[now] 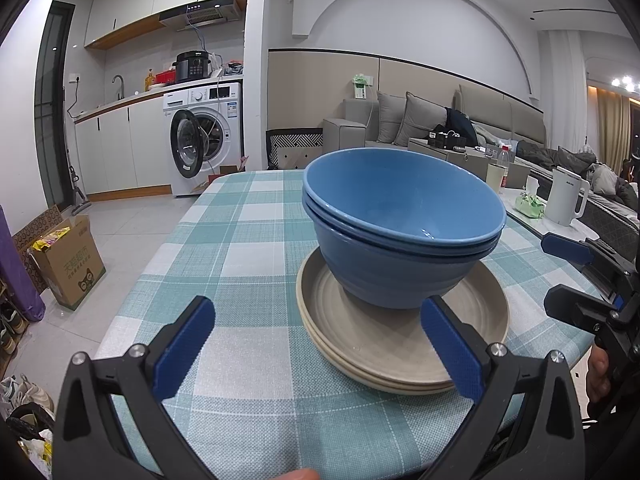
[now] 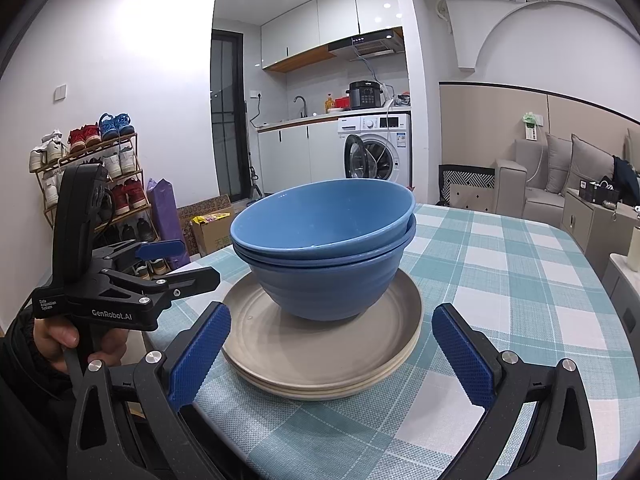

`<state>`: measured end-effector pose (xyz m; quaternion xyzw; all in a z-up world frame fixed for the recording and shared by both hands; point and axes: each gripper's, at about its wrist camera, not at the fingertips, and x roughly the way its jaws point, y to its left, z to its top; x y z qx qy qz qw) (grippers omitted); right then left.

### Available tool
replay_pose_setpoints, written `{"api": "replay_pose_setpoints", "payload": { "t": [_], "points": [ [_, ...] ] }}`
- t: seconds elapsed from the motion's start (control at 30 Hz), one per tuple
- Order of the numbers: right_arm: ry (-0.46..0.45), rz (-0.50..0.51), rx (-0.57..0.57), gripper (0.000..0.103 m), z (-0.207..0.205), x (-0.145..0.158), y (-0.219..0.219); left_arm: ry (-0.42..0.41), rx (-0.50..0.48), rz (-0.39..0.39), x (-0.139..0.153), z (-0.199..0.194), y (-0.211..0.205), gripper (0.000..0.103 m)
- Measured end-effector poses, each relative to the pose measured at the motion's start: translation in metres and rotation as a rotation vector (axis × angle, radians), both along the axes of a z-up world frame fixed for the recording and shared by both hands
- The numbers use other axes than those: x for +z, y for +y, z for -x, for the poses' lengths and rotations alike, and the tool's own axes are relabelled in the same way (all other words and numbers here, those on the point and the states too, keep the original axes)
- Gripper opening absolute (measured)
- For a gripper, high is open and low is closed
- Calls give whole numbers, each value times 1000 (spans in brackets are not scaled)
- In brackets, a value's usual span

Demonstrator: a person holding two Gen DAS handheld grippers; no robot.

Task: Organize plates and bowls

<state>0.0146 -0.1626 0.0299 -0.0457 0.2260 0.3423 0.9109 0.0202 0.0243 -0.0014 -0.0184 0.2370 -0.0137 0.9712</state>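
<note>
Glossy blue bowls [image 1: 400, 216], matt beige plates [image 1: 400, 344], woven checked tablecloth [image 1: 240, 240].

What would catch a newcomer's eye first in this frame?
The blue bowls, nested and sitting on stacked beige plates mid-table on a teal checked tablecloth. Around them, the left hand-held gripper and right hand-held gripper both gape open, empty, near the plates.

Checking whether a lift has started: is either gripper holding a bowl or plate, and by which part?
Nothing is held. The left gripper and right gripper both have open jaws, short of the stack.
</note>
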Motion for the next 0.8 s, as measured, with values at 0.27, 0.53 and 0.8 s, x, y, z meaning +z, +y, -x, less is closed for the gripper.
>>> {"api": "replay_pose_setpoints", "payload": {
  "t": [0.27,0.53,0.8],
  "points": [
    [2,1,0,102,0,0,0,0,-1,2,0,0,0,103],
    [3,2,1,102,0,-1,1,2,-7,6,-1,0,0,103],
    [3,8,7,102,1,-4,3,3,-16,18,-1,1,-1,103]
  ]
}}
